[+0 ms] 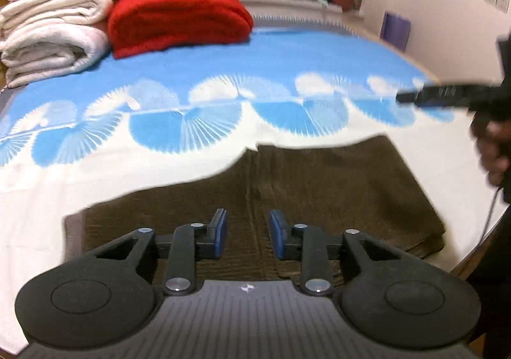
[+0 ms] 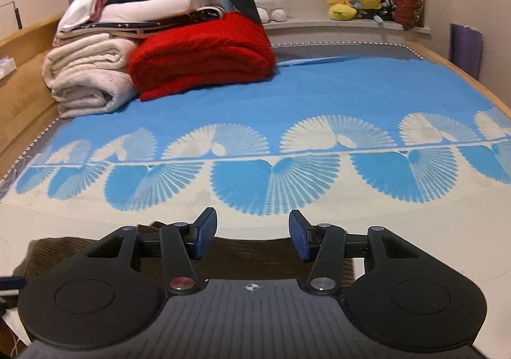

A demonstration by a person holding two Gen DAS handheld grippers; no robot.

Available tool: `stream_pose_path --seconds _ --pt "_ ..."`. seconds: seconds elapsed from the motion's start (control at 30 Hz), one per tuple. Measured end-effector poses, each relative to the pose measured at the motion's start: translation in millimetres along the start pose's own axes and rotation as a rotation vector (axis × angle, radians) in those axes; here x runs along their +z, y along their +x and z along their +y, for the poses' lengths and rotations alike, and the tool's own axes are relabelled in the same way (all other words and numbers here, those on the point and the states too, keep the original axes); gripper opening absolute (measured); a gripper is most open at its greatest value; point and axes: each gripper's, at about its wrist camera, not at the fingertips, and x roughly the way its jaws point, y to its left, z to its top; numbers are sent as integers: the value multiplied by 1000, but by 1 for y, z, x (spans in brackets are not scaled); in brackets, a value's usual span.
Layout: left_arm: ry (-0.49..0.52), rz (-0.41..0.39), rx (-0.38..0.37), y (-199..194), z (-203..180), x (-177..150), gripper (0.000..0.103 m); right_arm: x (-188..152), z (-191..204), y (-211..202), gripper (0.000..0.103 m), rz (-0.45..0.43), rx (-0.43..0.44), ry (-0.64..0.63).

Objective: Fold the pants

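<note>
Blue-and-white bedspread (image 2: 287, 97) carries the brown corduroy pants (image 1: 319, 193) at its near edge — soft, limp, light. Left gripper (image 1: 247, 237) and right gripper (image 2: 252, 234) hover above, jaws parted, empty — best pinched at hem corners.

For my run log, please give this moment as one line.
pants: brown, folded flat on bed sheet | left gripper: open, above pants | right gripper: open, empty, at pants edge
</note>
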Motion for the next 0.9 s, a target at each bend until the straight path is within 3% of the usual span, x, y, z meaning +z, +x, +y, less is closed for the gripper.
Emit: stream_pose_path --seconds 0.17,0.3,0.4,0.47,0.53,0.57,0.77,0.9 --pt "-161 -18 24 -25 64 -9 32 2 13 2 52 2 37 0" --pt "-370 54 24 -6 115 -39 35 1 20 3 52 5 41 -27" --pt "-494 123 14 17 142 -66 45 -1 20 3 52 8 41 -42" --pt "-540 175 35 30 155 -74 47 -2 16 3 52 9 30 -52" --pt "-553 183 59 32 167 -80 70 -3 9 3 52 15 14 -40" --pt "-557 210 82 38 173 -84 73 -3 5 5 52 21 9 -28" --pt "-708 286 42 60 205 -107 75 -9 -4 13 52 52 -27 -25" --pt "-757 314 33 75 212 -114 75 -14 -4 18 52 65 -48 -52"
